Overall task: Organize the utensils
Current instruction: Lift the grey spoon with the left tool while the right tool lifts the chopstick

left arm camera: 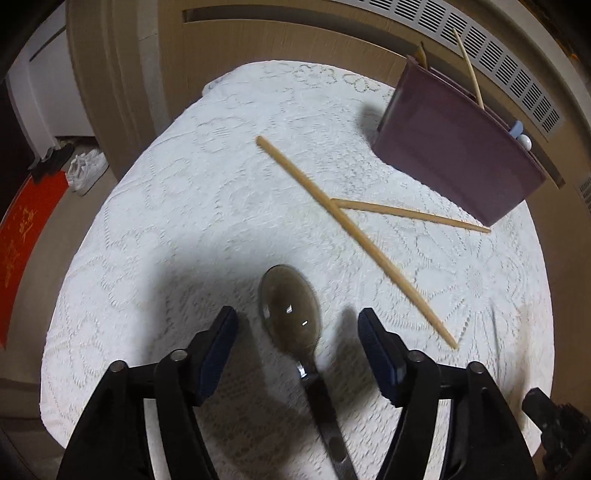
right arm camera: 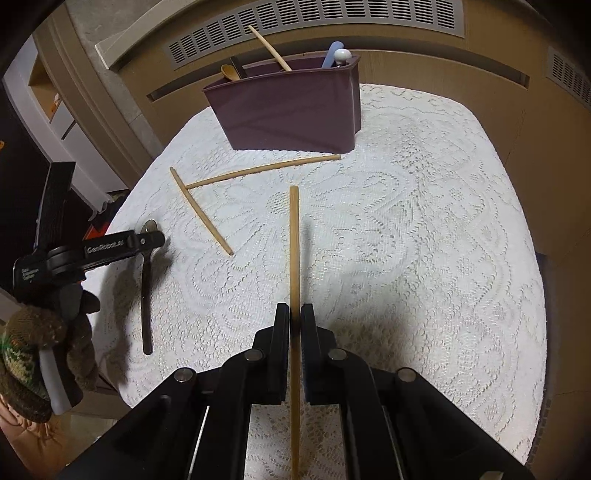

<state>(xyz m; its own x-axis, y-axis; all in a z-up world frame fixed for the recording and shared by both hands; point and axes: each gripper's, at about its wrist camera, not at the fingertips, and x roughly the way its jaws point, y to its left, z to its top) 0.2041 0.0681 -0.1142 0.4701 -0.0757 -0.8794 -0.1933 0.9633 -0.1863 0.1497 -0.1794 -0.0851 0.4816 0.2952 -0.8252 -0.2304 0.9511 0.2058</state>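
Observation:
A metal spoon (left arm camera: 291, 306) with a dark handle lies on the lace-covered table, between the wide-apart fingers of my left gripper (left arm camera: 297, 321). The gripper is open and its pads do not touch the spoon. Two wooden chopsticks (left arm camera: 354, 236) (left arm camera: 410, 214) lie crossed beyond it. In the right wrist view my right gripper (right arm camera: 294, 314) is shut on a third chopstick (right arm camera: 294, 240), held above the cloth and pointing at the purple utensil holder (right arm camera: 288, 110). The same view shows the left gripper (right arm camera: 147, 236) over the spoon (right arm camera: 147, 280) at the left.
The holder (left arm camera: 454, 155) stands at the table's far edge with a wooden spoon (right arm camera: 229, 72), a chopstick (right arm camera: 269, 48) and a blue handle (right arm camera: 330, 53) in it. A vent grille (right arm camera: 314, 22) runs behind. A gloved hand (right arm camera: 33, 350) holds the left gripper. Shoes (left arm camera: 86, 170) lie on the floor.

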